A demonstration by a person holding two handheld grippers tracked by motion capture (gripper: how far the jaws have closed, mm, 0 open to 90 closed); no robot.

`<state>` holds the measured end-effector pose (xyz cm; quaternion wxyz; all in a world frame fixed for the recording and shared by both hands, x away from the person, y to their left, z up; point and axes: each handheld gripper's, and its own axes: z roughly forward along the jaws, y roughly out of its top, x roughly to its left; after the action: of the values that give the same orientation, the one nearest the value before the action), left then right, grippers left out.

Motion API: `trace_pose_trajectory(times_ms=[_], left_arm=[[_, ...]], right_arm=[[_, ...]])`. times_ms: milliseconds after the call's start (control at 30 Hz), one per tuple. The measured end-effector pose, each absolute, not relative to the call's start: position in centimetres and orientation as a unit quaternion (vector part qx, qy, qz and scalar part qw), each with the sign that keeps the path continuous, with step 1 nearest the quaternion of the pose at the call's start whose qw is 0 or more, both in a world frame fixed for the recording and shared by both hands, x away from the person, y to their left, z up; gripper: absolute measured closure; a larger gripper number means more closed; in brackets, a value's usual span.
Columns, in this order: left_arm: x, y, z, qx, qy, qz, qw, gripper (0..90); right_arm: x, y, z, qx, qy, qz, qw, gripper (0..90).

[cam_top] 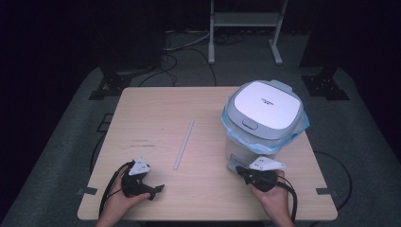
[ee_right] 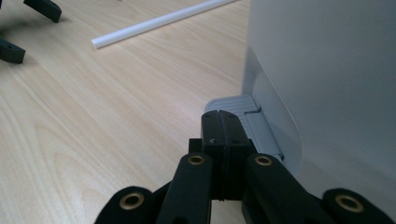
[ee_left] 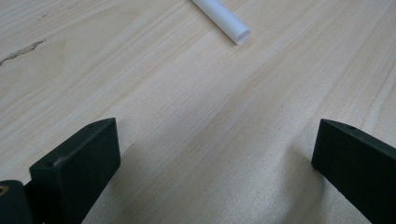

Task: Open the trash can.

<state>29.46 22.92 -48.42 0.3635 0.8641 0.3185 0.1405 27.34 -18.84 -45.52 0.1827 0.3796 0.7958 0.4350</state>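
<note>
A white pedal bin [cam_top: 262,116] with a blue liner and its lid down stands at the right of the wooden table [cam_top: 156,109]. Its grey foot pedal [ee_right: 231,103] juts out at the base toward me. My right gripper [ee_right: 223,116] is shut with nothing between its jaws. Its tips lie over the pedal's near end; whether they press on it I cannot tell. In the high view that right gripper [cam_top: 239,169] sits just in front of the bin. My left gripper [cam_top: 155,191] rests open near the table's front left. A white tube [cam_top: 183,144] lies mid-table, and its near end [ee_left: 224,21] is ahead of the open left gripper [ee_left: 217,135].
The tube [ee_right: 159,23] runs diagonally beyond the pedal, with the left gripper's jaws [ee_right: 28,28] farther off. Behind the table stand a white metal frame [cam_top: 246,28] and cables on the grey floor. Bare wood lies between the two hands.
</note>
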Motion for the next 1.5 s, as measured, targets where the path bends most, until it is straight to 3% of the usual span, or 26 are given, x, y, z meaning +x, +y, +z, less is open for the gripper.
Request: trace_pose_trajectory(times_ms=[1500], left_arm=[[29.4,22.9,-48.4,0.864,0.318,0.141,0.363,0.2]], right_arm=[[28.3,-17.4,-47.0,0.372,0.799,0.407,0.239,89.9]])
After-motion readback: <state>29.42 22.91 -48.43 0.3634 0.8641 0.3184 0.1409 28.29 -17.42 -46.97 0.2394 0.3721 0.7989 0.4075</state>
